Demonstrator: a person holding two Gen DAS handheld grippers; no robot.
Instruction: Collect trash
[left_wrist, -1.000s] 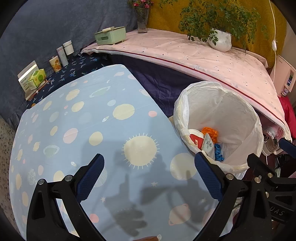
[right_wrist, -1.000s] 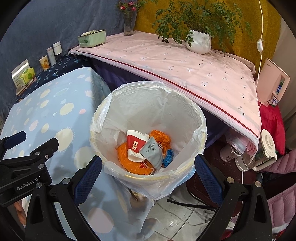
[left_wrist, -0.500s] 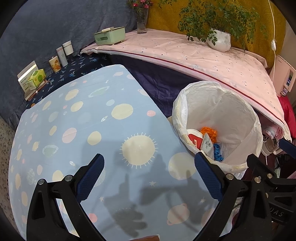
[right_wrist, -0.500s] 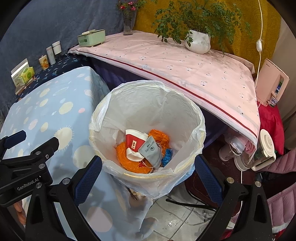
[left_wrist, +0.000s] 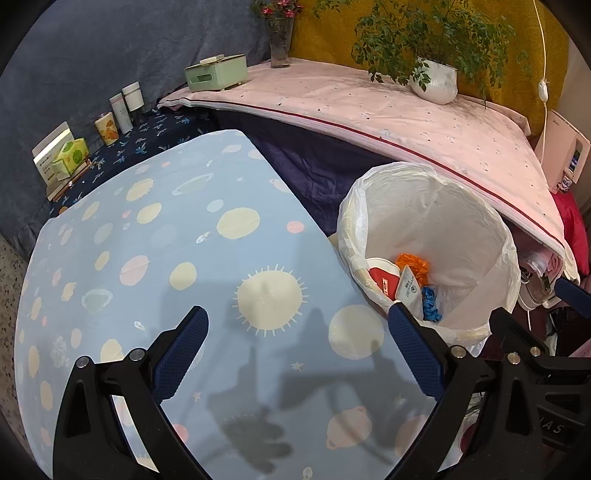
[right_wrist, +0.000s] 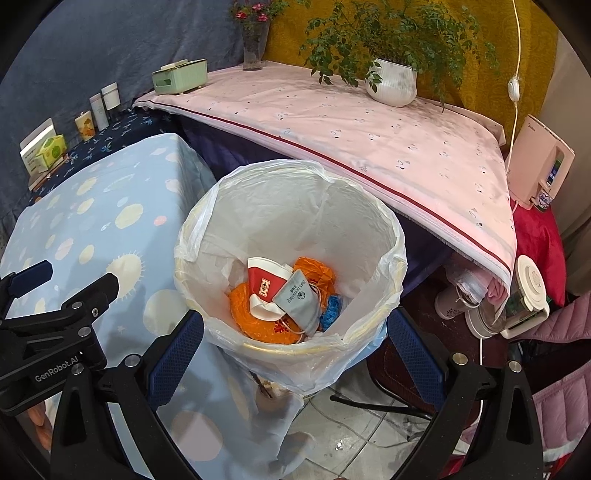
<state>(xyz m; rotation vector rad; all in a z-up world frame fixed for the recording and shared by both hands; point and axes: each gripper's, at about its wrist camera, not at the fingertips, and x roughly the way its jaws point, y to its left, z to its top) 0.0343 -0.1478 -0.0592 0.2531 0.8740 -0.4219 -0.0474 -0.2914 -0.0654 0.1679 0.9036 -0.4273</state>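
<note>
Jaws spread above trash bin (right_wrist: 291, 236), empty

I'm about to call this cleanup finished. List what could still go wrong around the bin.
1. The trash bin stands close against the blue tablecloth edge; the open right gripper hangs just above its near rim and could nudge or tip it.
2. The bag liner drapes loosely over the rim, so it might slip inside.
3. The left gripper, open and empty, hovers over a table showing no trash, so further reaching may only snag the cloth.
</note>
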